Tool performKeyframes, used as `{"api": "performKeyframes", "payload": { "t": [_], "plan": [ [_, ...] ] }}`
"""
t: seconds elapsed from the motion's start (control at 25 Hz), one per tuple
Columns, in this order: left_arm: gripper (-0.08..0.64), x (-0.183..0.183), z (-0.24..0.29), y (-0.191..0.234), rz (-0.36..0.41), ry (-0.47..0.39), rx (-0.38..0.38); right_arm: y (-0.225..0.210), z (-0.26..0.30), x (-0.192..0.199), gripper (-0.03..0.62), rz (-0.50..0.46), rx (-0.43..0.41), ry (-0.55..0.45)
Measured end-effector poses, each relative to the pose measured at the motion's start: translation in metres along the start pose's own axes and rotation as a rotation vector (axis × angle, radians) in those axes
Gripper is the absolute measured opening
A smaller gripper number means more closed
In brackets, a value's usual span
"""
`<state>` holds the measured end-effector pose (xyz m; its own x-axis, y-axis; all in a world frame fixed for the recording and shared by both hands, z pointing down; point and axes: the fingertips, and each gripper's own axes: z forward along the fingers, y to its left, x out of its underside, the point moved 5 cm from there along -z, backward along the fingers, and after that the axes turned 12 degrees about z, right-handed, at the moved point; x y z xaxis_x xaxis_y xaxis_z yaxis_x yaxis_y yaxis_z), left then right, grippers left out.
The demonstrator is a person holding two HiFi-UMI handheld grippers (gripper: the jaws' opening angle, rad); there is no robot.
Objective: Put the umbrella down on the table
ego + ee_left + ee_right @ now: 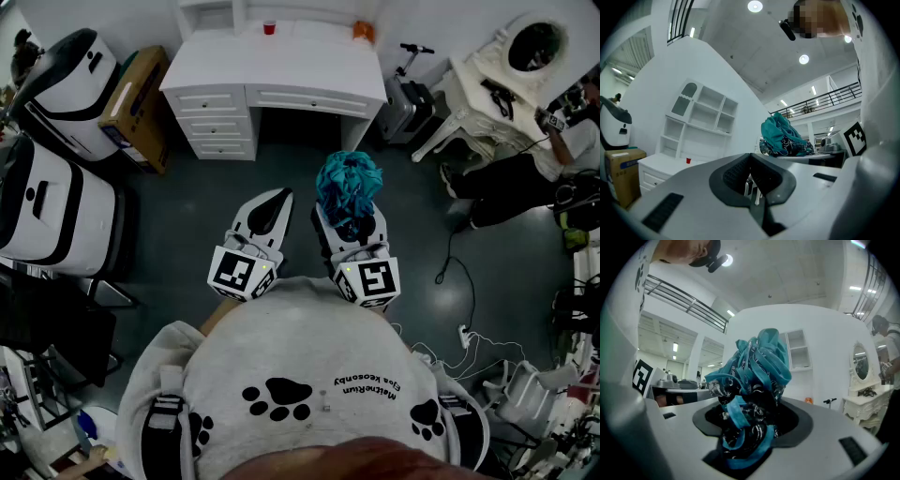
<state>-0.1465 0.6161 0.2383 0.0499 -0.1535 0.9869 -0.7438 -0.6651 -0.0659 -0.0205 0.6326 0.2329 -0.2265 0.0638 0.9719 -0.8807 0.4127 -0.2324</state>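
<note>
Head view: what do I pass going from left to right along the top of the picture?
cardboard box → red cup → orange object → scooter → round mirror

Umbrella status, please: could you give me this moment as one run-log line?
right tool: grips folded teal umbrella | left tool: shut, empty | white table: ahead, umbrella not yet on it

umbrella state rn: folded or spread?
Folded. The umbrella is a bunched teal-and-dark bundle with its canopy collapsed, held between the jaws of the right gripper. The head view shows no spread canopy either.
</note>
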Motion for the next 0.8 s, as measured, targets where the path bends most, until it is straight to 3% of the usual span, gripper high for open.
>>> {"api": "performKeyframes", "payload": {
  "t": [0.48,0.64,0.8],
  "plan": [
    [0.017,0.002,0.002,0.019,0.029,-0.017,0.038,0.005,0.018,0.005,0.278,0.009,0.02,-0.032],
    [0.017,0.011,0.004,0.058,0.012,-0.015,0.049,0.02,0.054,0.014,0.278,0.03,0.028,-0.038],
    [0.017,0.016,0.005,0.05,-0.008,0.005,0.069,0.013,0.044,0.019,0.279,0.061,0.056,-0.019]
  ]
}}
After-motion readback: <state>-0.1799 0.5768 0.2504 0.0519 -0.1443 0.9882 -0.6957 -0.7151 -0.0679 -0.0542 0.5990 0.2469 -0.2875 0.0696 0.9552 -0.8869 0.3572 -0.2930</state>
